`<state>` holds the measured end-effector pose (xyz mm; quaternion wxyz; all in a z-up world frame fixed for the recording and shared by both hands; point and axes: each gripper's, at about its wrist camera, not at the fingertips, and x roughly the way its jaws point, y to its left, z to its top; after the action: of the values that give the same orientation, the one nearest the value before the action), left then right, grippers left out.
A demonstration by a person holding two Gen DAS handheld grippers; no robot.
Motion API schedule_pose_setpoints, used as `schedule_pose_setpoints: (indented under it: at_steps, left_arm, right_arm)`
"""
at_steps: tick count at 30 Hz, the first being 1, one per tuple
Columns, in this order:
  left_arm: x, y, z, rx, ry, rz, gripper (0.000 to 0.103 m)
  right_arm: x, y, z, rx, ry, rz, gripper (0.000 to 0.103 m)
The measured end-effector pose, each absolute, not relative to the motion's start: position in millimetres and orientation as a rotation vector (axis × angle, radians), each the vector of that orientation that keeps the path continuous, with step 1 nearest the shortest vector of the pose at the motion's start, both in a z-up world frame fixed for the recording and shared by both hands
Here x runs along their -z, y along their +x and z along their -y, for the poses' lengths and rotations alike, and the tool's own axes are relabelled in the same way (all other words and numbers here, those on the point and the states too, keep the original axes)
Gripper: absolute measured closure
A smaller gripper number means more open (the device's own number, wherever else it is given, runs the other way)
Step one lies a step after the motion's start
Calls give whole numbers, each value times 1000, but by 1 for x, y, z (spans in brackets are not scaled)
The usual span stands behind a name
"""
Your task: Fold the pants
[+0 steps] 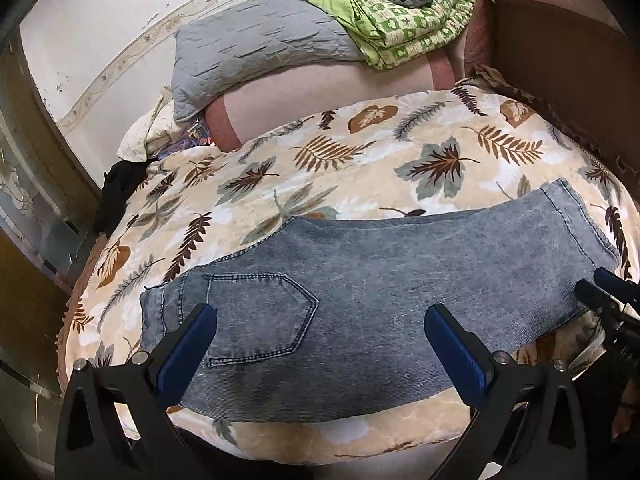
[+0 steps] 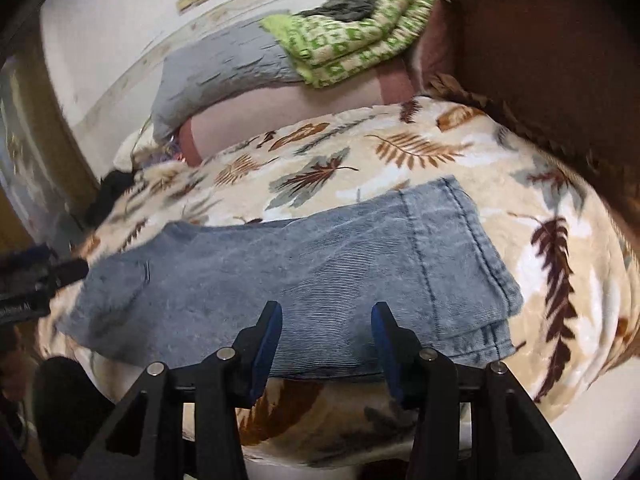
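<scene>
Blue jeans (image 1: 360, 280) lie flat across the near edge of the bed, legs folded onto each other, waist and back pocket (image 1: 260, 316) to the left, leg hems to the right (image 2: 460, 248). My left gripper (image 1: 320, 316) is wide open, hovering over the waist end near the pocket, holding nothing. My right gripper (image 2: 326, 312) is open with a narrower gap, above the near edge of the jeans' legs (image 2: 300, 272), holding nothing. The right gripper shows at the right edge of the left wrist view (image 1: 604, 292); the left gripper shows at the left edge of the right wrist view (image 2: 44, 276).
The bed has a cream blanket with a leaf print (image 1: 360, 152). At the back lie a grey pillow (image 1: 256, 44) and a folded green patterned quilt (image 1: 412, 16) with dark cloth on top. A brown headboard (image 1: 560, 64) stands at right, a wall at left.
</scene>
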<state>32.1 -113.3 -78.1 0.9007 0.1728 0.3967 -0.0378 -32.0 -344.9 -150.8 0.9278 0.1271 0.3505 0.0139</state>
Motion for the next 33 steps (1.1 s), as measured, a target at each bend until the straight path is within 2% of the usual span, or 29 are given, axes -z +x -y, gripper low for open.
schedule_pose_setpoints:
  at_steps: [19, 24, 33]
  left_arm:
    - [88, 36, 109, 82, 347, -848, 0]
    - [100, 38, 106, 91, 378, -883, 0]
    - [136, 53, 100, 89, 394, -974, 0]
  right_arm:
    - [151, -26, 322, -37, 174, -732, 50]
    - [148, -27, 352, -8, 296, -727, 50]
    - [147, -26, 416, 116, 330, -752, 50]
